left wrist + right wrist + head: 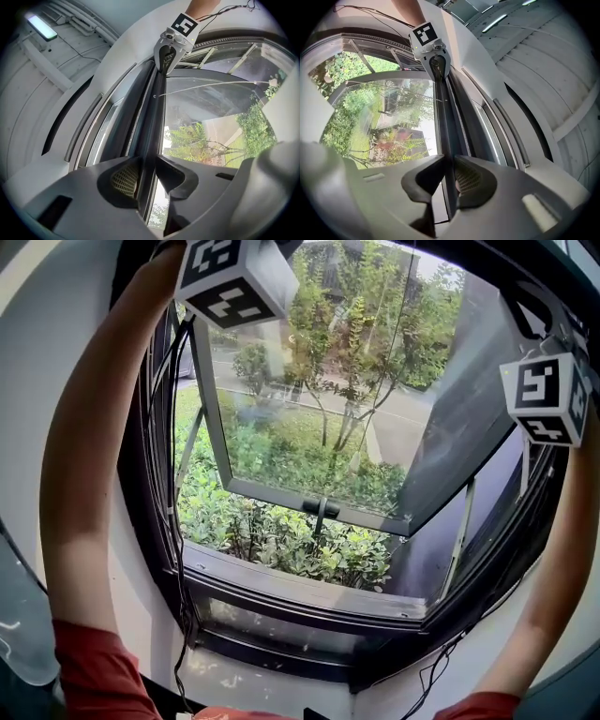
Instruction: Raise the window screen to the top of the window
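The window screen's dark bottom bar (151, 126) runs away from me in the left gripper view, close under the top of the dark window frame (117, 126). My left gripper (147, 177) is shut on that bar, a pad on each side. Farther along the bar, my right gripper (165, 61) clamps it too. In the right gripper view the same bar (443, 122) sits pinched between the right gripper's (450, 180) pads, with the left gripper (436, 63) at its far end. In the head view only the marker cubes (234, 277) (548, 395) and raised arms show.
Through the window frame (281, 601) an outward-tilted glass sash (309, 427) hangs over green shrubs (281, 535). Thin cables (178, 615) trail down the frame's left side. White wall flanks the opening, and a ceiling light (42, 26) is overhead.
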`<state>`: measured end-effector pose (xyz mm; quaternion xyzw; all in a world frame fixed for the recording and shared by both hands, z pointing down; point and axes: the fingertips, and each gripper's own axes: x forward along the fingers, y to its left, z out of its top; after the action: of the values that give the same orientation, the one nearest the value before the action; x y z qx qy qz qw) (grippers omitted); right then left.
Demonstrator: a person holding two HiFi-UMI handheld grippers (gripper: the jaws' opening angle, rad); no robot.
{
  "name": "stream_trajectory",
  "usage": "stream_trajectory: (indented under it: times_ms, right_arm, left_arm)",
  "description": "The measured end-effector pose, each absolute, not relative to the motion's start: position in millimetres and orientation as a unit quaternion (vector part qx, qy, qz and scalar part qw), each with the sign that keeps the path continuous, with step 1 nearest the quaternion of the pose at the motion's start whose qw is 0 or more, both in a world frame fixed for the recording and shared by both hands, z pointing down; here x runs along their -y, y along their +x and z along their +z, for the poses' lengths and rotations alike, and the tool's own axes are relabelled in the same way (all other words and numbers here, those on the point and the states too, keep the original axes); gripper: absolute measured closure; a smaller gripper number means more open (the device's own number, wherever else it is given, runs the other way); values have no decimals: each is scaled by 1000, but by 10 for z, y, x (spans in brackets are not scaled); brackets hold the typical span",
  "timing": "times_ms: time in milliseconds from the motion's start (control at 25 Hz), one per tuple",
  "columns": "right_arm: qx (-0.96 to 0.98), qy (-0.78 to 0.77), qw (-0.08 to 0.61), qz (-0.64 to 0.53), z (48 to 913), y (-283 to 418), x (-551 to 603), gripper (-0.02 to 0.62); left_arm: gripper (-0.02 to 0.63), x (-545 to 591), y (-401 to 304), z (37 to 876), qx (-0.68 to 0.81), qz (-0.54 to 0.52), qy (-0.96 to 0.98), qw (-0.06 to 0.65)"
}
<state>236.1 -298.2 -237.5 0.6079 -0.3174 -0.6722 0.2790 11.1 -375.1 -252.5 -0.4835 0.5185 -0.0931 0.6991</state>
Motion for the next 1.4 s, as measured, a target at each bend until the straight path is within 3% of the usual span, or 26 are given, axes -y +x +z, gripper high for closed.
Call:
stream_trajectory:
  times_ms: [680,1400]
  right_arm:
    - [305,636,268,-657,-2620,2361,2979,520]
    - [338,625,211,-672,-2317,2169,2736,488]
  left_arm:
    - [488,3768,120,-2748,-555,-80,-471,681]
    - [476,3489,-100,-2418,-561,36,-532,633]
